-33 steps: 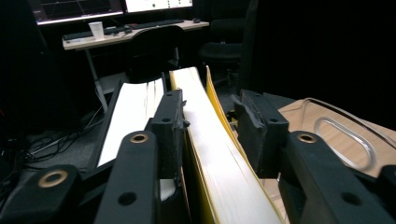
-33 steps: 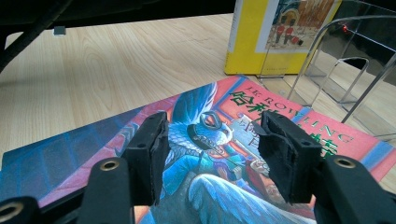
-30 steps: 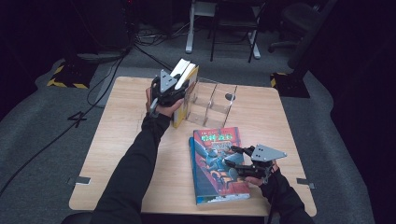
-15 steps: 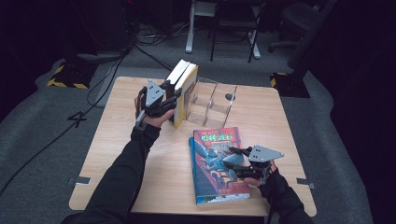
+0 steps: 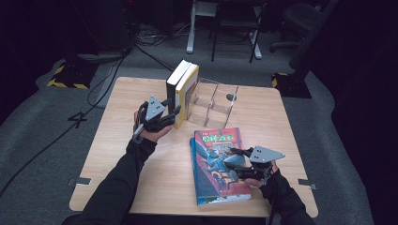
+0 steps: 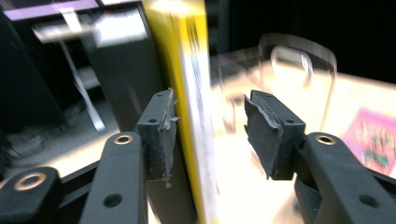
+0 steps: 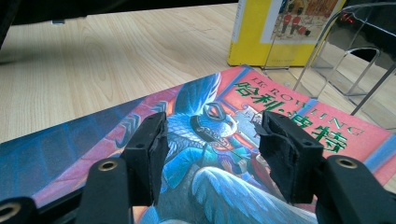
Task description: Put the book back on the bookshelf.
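Three books at frame centre: two upright (image 5: pixel 182 93) beside a clear rack (image 5: pixel 213 105), one flat (image 5: pixel 219 164). Left gripper (image 5: pixel 174 112) and right gripper (image 7: pixel 212 140) gape; the gripper views show the gaps.

Ahead of left gripper (image 5: pixel 170 114): yellow book (image 5: pixel 185 95) and black book (image 5: pixel 174 83) upright, blocking; clear rack (image 5: pixel 213 102) just beyond. Under right gripper (image 5: pixel 233 166): flat book (image 5: pixel 213 159). Bare table (image 5: pixel 112 140) between grippers.

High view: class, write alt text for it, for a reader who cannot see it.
Two gloved hands hold grippers over a wooden table. The left gripper, open, is beside the yellow book standing at a clear rack; the right gripper, open, is over the colourful book lying flat.
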`<state>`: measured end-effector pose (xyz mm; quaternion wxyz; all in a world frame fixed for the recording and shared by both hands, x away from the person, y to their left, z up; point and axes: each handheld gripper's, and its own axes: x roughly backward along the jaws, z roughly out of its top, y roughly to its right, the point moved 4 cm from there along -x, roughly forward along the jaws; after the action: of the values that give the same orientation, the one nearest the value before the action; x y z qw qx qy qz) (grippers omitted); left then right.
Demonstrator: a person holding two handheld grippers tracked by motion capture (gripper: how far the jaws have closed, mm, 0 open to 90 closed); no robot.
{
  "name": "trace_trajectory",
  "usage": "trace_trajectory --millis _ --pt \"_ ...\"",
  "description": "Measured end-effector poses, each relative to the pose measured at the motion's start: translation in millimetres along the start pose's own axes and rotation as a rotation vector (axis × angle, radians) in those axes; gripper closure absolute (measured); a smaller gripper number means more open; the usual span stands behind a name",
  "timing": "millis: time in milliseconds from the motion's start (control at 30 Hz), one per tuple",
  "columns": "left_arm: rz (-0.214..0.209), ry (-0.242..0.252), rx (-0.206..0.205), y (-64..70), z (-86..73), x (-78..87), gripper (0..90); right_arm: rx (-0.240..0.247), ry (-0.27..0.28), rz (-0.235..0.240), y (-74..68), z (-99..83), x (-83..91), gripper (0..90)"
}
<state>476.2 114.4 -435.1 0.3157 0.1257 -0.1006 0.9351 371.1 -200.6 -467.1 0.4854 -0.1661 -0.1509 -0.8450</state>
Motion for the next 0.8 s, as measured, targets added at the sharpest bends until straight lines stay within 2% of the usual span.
trace_trajectory --millis 167,300,433,500,600,767,800 --pt "-0.017 -0.18 -0.002 1.3 -49.3 -26.1 61.0 0.001 -0.005 0.002 -0.8 -0.9 -1.4 42.9" --pt "-0.002 -0.253 -0.007 1.8 -71.6 -44.3 66.4 -0.001 -0.011 0.005 -0.7 -2.3 -3.2 42.9" --pt "0.015 -0.27 -0.024 2.2 -71.5 -51.8 71.1 -0.002 -0.014 0.005 -0.6 -3.1 -3.9 42.9" --pt "0.0 -0.273 -0.012 2.7 -70.0 -54.7 70.6 0.0 -0.015 0.005 -0.5 -3.4 -4.1 42.9" --pt "-0.002 -0.279 -0.004 2.8 -69.7 -57.4 72.9 0.0 -0.015 0.007 -0.6 -3.5 -4.1 42.9" --pt "0.018 -0.313 0.047 -3.9 -72.8 -61.1 74.3 0.002 -0.024 0.01 -1.8 -3.9 -5.3 42.9" --pt "0.019 -0.32 0.044 -3.9 -72.9 -62.1 74.4 0.002 -0.023 0.013 -1.9 -3.9 -5.6 42.9"
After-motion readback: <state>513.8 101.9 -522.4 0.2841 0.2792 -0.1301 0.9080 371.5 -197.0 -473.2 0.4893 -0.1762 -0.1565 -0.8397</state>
